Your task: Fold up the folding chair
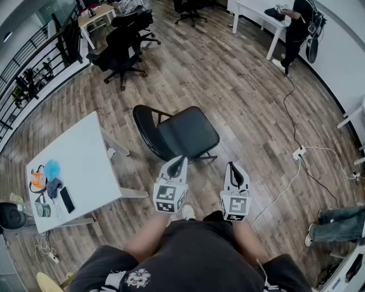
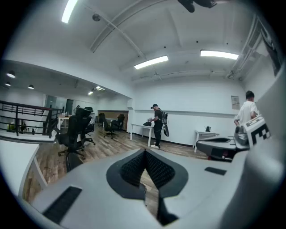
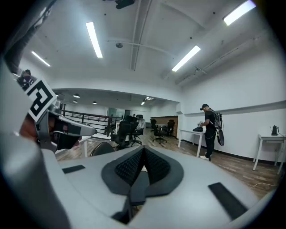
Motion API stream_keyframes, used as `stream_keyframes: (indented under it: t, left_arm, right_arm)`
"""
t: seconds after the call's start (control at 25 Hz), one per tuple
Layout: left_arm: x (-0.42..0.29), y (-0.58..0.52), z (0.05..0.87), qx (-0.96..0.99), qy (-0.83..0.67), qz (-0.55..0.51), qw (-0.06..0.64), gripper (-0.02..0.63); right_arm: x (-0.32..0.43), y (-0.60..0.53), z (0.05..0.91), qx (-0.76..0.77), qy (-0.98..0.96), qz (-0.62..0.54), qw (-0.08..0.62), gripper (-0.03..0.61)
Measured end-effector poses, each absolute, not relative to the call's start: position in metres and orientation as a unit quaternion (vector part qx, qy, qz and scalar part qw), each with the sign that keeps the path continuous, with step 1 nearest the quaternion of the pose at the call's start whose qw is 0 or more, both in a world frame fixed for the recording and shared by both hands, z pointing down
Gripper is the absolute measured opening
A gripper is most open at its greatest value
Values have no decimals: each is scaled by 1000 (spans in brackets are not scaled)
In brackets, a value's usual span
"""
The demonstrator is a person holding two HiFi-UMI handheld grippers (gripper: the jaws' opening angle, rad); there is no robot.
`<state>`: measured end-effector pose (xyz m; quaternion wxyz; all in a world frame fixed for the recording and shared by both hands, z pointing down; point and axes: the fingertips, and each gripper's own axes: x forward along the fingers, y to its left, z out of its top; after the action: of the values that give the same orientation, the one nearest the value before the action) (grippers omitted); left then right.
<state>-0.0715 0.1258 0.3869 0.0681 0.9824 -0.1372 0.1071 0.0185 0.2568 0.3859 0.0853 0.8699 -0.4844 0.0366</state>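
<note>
Open office, wood floor (image 1: 239,80); the folding chair (image 1: 185,134) stands unfolded just ahead of the left gripper (image 1: 180,162) and right gripper (image 1: 233,169). Both jaw pairs are fully together, empty. The white table (image 1: 85,154) bears possibly a cup (image 1: 43,210), contents indistinct.

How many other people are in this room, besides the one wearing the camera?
2. A person in black stands by the white table at the head view's top right; of the other, only legs in jeans show at its right edge. Others may be out of view.
</note>
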Motion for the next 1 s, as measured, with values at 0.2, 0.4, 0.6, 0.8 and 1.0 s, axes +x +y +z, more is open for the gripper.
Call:
stream_keyframes:
  t: [0.2, 0.4, 0.6, 0.8, 1.0]
  left_arm:
    - [-52, 98, 399, 981, -139, 116, 76, 5]
    - [-22, 57, 417, 973, -170, 134, 78, 5]
    - [17, 7, 439, 959, -217, 161, 85, 5]
    - [53, -38, 467, 937, -272, 195, 99, 5]
    - [67, -73, 508, 908, -326, 231, 124, 5]
  right_arm:
    - [43, 228, 396, 865, -491, 47, 88, 14]
    - [99, 193, 422, 855, -506, 58, 103, 14]
    - [158, 145, 456, 828, -542, 81, 119, 14]
    - [220, 92, 494, 791, -586, 117, 130, 14]
    - [267, 42, 541, 751, -628, 142, 146, 14]
